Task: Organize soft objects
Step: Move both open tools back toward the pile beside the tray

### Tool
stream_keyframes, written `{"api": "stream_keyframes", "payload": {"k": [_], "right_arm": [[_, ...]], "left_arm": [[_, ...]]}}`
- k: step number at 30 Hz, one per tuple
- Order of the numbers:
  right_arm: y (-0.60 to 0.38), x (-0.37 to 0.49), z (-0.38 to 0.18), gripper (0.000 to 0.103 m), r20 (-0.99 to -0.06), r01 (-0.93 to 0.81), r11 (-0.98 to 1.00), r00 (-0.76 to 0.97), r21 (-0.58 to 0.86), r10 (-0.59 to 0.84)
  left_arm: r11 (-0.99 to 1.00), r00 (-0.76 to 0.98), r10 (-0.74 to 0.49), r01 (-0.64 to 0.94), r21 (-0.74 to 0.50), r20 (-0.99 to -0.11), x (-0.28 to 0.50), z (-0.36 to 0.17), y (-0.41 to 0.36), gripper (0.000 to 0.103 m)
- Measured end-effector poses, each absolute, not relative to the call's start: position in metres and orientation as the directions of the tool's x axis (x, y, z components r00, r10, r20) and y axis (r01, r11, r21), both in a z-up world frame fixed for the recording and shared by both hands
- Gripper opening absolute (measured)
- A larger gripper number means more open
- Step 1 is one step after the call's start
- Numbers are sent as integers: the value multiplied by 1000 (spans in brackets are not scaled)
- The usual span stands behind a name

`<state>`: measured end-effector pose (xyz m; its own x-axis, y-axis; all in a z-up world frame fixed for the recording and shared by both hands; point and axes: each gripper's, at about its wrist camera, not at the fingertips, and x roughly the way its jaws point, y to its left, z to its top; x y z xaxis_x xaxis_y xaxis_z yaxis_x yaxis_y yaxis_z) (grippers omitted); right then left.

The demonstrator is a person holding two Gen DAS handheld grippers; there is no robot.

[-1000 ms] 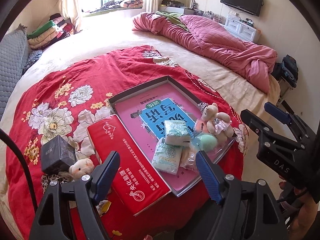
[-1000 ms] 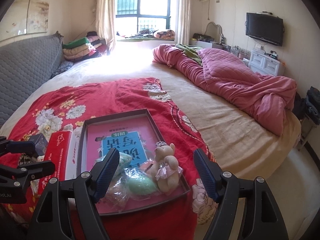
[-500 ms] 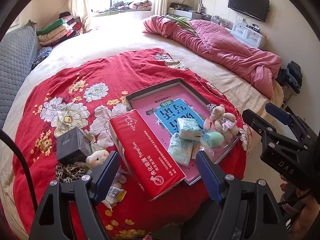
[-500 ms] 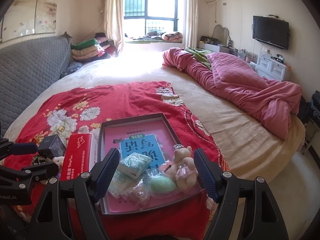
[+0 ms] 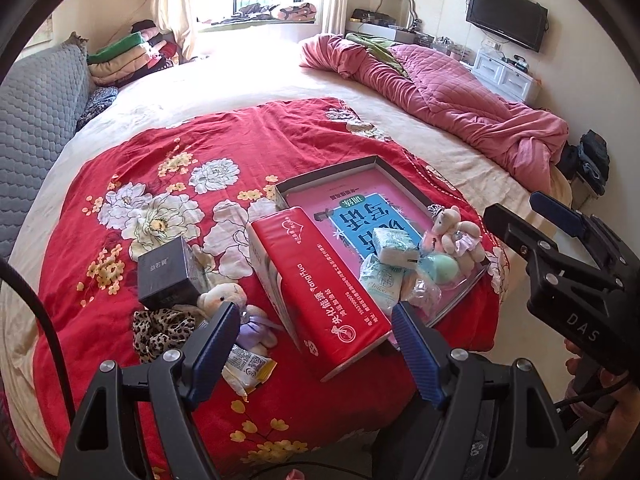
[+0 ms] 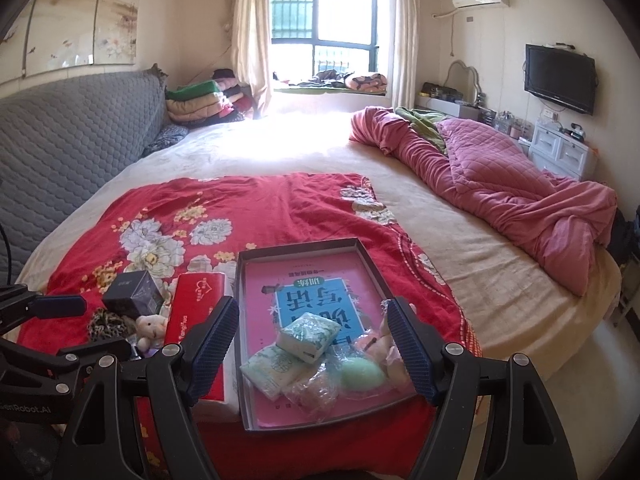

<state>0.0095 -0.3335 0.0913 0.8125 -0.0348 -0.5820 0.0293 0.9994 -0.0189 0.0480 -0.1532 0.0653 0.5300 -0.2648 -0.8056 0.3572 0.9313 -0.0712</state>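
As seen against a second ago: both pulled back and up from the bed's near edge, left gripper (image 5: 316, 344) and right gripper (image 6: 314, 340) spread, empty; tray (image 6: 376, 260) loaded, small bear (image 5: 224, 298) left outside.

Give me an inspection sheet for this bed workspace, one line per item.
Surface: red floral blanket spread over the bed.
Job's things: shallow box tray holding tissue packs, a green sponge and a pink-dressed teddy; a white plush toy and leopard scrunchie lie outside it.
Clutter: red tissue box, black box, yellow snack packet.
Grippers: left gripper and right gripper open, empty.
Cables: black cable at the left edge.
Surroundings: pink quilt, wall television, window.
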Motion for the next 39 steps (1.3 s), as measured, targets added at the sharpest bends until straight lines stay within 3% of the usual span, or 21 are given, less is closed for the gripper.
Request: {"api": "stream_keyframes", "payload": {"k": [39], "right_arm": [[-223, 15, 79, 78, -621, -216, 975, 771, -45, 142]], "left_arm": [[982, 550, -172, 163, -96, -817, 45, 40, -28, 78]]}}
